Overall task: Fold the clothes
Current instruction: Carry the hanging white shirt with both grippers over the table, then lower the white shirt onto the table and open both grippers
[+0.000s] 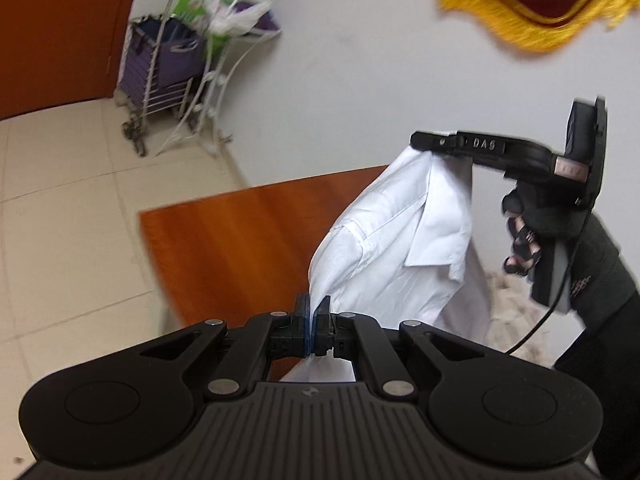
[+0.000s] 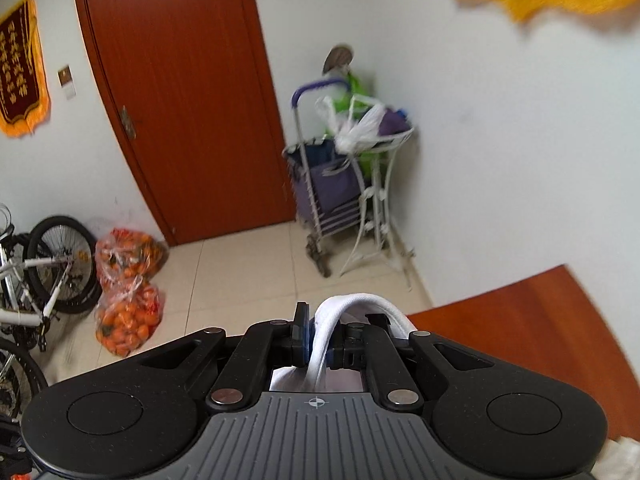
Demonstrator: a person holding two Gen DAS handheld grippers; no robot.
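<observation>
We see a white shirt (image 1: pixel 400 240) of smooth woven cloth, matt black plastic grippers (image 1: pixel 314 320), and a glossy wooden table (image 1: pixel 240 248).

A lived-in home room, likely an entry or storage corner. A brown wooden door (image 2: pixel 180 100) sits at eleven o'clock, a purple shopping trolley (image 2: pixel 328 184) stuffed with plastic bags at twelve, bicycles (image 2: pixel 36 276) and bags of oranges (image 2: pixel 128 280) at nine on the pale tiled floor (image 2: pixel 248 272). Fringed red banners (image 2: pixel 22 64) hang on white walls.
</observation>
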